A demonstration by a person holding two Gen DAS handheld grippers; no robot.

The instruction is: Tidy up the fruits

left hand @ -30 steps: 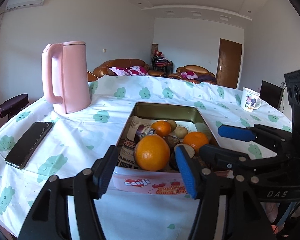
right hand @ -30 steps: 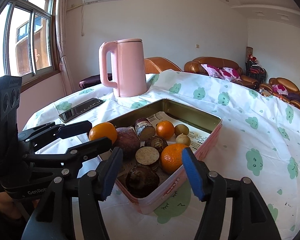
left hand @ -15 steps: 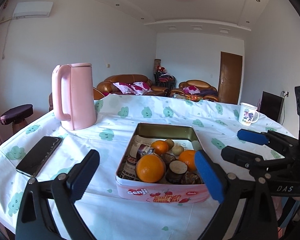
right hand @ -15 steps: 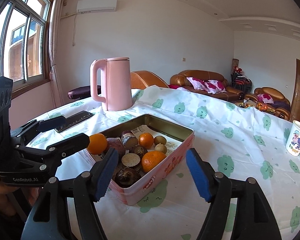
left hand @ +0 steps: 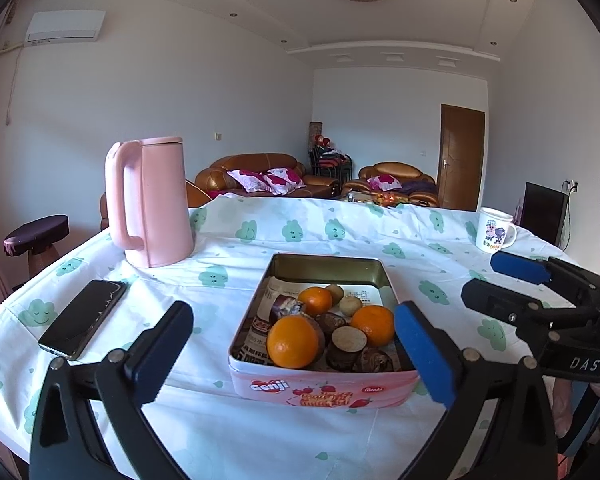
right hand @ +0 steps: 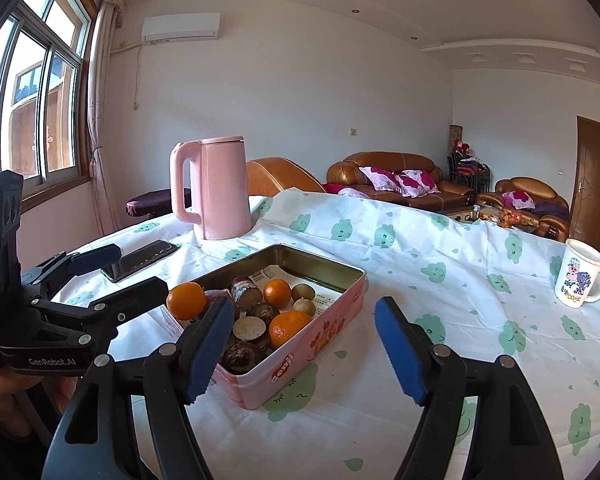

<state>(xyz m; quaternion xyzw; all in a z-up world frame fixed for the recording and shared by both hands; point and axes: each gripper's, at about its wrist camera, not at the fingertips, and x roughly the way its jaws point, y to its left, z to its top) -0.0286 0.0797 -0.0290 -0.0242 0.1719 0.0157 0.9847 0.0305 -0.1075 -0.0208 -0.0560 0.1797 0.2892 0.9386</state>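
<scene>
White-walled room, brown sofas, sunlit window.

Rectangular pink biscuit tin sits on the cloud-print white tablecloth straight ahead of my left gripper, between its spread fingers. In the tin: large round orange at the near left, medium orange to its right, small orange behind them. Tall pink plastic kettle stands behind-left of the tin. Flat black smartphone lies left of the tin, before the kettle. White printed ceramic mug far right. My right gripper is right of the tin, its fingers spread too.
</scene>
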